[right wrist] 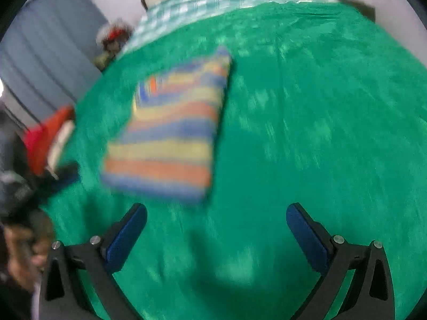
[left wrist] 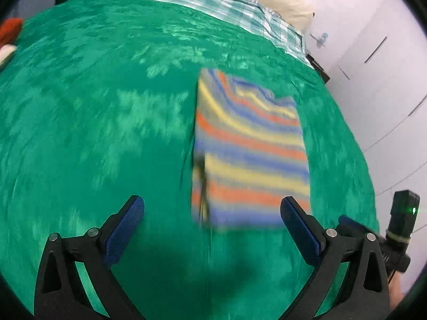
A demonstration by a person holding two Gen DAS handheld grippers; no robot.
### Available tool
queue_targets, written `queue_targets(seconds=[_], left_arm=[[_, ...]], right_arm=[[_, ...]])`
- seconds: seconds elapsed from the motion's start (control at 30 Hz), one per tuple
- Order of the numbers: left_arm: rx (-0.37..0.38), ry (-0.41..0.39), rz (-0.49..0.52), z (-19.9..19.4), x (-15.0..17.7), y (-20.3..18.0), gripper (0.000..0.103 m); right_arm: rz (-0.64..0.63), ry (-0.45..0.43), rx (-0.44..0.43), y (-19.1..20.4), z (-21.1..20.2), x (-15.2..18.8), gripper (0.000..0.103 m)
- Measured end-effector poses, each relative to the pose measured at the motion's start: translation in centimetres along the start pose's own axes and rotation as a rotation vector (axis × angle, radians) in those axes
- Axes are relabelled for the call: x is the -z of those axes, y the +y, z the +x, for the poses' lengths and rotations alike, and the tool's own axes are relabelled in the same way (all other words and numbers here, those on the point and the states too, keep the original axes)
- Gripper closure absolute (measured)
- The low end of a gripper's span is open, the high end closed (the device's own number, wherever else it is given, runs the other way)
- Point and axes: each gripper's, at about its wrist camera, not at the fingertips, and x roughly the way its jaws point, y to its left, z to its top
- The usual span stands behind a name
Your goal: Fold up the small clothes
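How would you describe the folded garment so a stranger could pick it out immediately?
Start with the wide green bedspread covering the bed. On it lies one folded rectangular garment. It alone carries orange, yellow and blue stripes, unlike the plain red clothing at the bed's edge.

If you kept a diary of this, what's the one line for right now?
striped garment folded, lying on green bedspread | left gripper open, empty | right gripper open, empty | both off cloth
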Motion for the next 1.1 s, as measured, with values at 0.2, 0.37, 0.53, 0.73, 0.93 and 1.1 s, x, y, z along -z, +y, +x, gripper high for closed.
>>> queue_targets(seconds=[0.2, 0.37, 0.53, 0.73, 0.93, 1.1], left_arm=[[-0.081, 0.132, 0.059, 8.3, -3.8, -0.2, 0.016], [-0.023, 0.114, 0.021, 10.6, -5.4, -1.0, 0.051], [-0.071, 0.103, 0.024, 10.6, -6.7, -2.3, 0.085], [-0.026, -0.023, 0.134, 4.1, -6.9, -5.3, 0.086], [0.005, -0.074, 0.168, 1.1, -6.7, -7.6, 0.071], [-0.275, -0.04, 0.285, 2.2, 0.0, -6.9, 0.031]], right_arm=[[0.09, -0.036, -0.126, -1.7, 5.7, -8.3, 0.005], [0.174, 0.018, -0.215, -1.5, 11.5, -10.8, 0.041], [0.016, 0.018, -0.066, 2.1, 12.4, -11.2, 0.074], [-0.13, -0.151, -0.115, 5.2, 4.3, -11.2, 0.076], [-0.096, -0.2, -0.124, 4.2, -0.5, -11.6, 0.069], [-0.11, -0.132, 0.119, 0.7, -1.7, -7.3, 0.014]])
